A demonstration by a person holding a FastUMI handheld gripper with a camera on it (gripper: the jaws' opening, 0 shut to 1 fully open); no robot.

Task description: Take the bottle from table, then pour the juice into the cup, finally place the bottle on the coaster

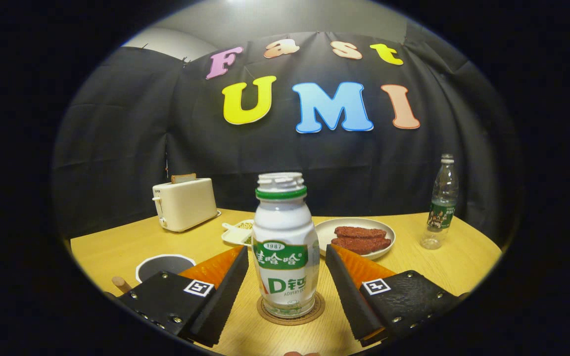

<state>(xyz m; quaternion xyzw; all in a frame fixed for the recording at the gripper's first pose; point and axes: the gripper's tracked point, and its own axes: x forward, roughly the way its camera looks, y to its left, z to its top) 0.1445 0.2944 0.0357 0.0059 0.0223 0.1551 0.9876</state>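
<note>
White bottle [285, 247] ×1, upright on coaster [291, 316] ×1 | cup [164, 266] ×1 | gripper [287, 277] jaws released, flanking bottle

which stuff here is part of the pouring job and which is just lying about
Job: bottle, uncapped, standing on the coaster between the open gripper fingers, neither touching it; cup behind the left finger.

Lying about: toaster, plate of red slices, small white dish, clear water bottle.

dim warm booth light, sharp centre, fisheye-bent edges
</note>
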